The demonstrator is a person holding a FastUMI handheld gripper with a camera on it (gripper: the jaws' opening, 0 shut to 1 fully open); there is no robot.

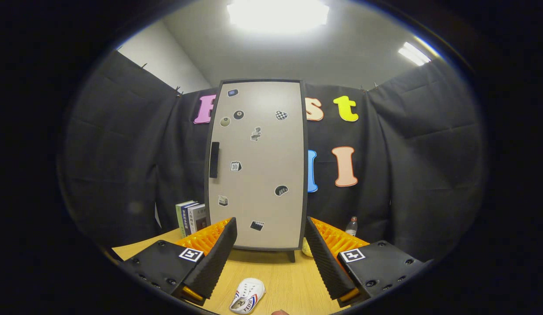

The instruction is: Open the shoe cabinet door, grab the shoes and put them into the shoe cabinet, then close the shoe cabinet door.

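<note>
A tall beige shoe cabinet (258, 166) with a dark frame stands on the wooden table (289, 275), its door shut. A black handle (214, 159) runs along the door's left edge, and small stickers dot the door. A small white shoe (247, 296) with red and blue stripes lies on the table between my fingers, near their base. My gripper (271, 234) is open, held back from the cabinet, its fingertips (230, 229) level with the bottom of the door. Nothing is between the fingers.
Several books (192, 217) stand upright to the left of the cabinet. A small bottle (351, 226) stands to its right, and a yellowish object (306, 248) peeks out by the cabinet's right foot. Black cloth walls close in the table behind.
</note>
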